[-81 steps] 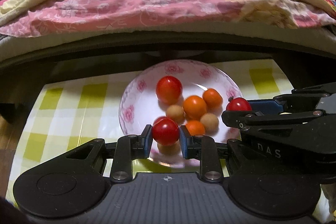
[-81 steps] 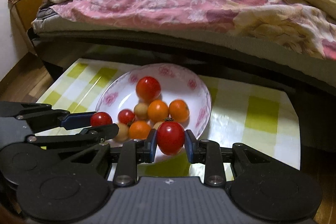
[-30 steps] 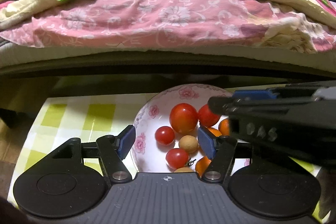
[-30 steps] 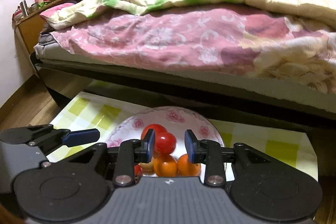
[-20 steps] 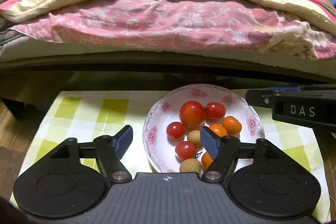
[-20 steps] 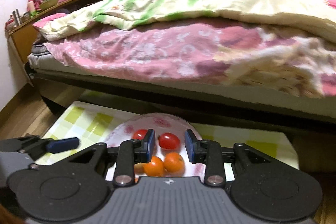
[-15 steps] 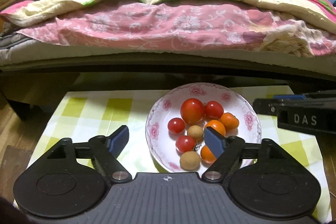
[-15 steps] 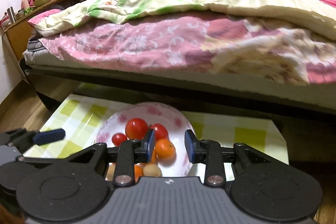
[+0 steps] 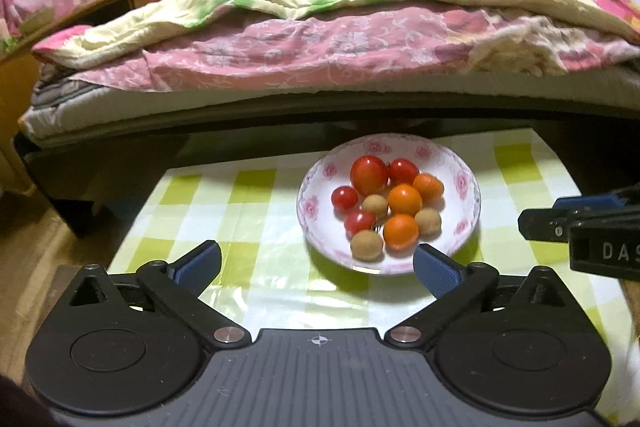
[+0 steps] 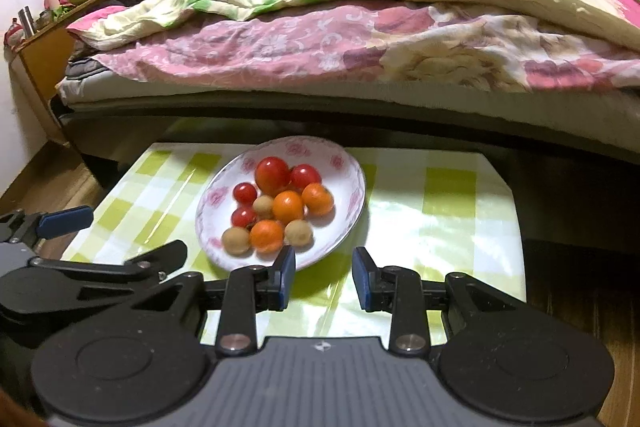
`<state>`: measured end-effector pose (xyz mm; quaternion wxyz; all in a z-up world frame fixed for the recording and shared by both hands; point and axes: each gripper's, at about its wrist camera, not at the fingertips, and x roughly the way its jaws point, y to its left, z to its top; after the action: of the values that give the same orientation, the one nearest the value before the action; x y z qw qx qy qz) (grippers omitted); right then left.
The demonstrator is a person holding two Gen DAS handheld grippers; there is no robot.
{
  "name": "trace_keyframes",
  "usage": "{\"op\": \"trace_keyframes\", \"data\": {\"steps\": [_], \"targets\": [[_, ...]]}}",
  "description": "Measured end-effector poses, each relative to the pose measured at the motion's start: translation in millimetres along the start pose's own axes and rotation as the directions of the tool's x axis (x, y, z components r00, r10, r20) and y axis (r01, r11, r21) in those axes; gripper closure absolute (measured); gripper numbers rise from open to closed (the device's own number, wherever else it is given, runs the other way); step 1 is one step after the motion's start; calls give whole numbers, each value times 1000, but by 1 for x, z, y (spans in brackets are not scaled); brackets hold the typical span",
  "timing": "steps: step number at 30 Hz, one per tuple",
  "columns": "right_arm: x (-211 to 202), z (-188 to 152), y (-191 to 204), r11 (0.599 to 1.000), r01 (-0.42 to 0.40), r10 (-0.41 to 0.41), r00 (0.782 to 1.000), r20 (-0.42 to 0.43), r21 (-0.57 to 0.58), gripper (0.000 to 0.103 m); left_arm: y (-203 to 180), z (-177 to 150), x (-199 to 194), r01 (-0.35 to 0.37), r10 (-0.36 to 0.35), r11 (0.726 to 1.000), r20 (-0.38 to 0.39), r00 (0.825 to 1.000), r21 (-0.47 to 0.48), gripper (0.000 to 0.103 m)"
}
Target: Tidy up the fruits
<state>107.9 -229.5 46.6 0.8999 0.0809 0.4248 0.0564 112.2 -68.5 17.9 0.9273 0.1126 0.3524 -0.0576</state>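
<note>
A white bowl with pink flowers [image 9: 464, 183] [image 10: 352, 163] sits on a green-checked table. It holds several fruits: red tomatoes [image 9: 369, 173] [image 10: 273, 174], orange fruits [image 9: 405, 199] [image 10: 288, 206] and small tan round fruits [image 9: 366, 245] [image 10: 236, 241]. My left gripper [image 9: 318, 265] is wide open and empty, held back from the bowl's near rim. My right gripper [image 10: 323, 279] is open and empty, just short of the bowl's near right rim. Each gripper also shows at the edge of the other's view, the right one [image 9: 580, 227] and the left one [image 10: 64, 221].
The green-checked tablecloth [image 9: 248, 211] [image 10: 440, 219] covers a low table. A bed with pink and yellow-green quilts [image 9: 340, 39] [image 10: 360, 19] runs along the table's far edge. A wooden shelf [image 10: 44, 39] stands at the far left. Wooden floor [image 9: 36, 251] lies left of the table.
Both grippers let their tomatoes go into the bowl, opened and pulled back and up from it. The bowl now shows whole in both views.
</note>
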Motion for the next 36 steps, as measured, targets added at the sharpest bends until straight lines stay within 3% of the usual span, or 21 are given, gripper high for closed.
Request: {"op": "trace_keyframes", "data": {"steps": [14,36], "targets": [[-36,-31,10,1000,-7,7,1000,-1,18,68,-5,-24,-32,50,-50,999,-15,999,-11,0],[-72,-76,25,1000,-7,7,1000,-23,12,68,-3,-62,-69,66,-68,997,-48,997,-40,0]]}}
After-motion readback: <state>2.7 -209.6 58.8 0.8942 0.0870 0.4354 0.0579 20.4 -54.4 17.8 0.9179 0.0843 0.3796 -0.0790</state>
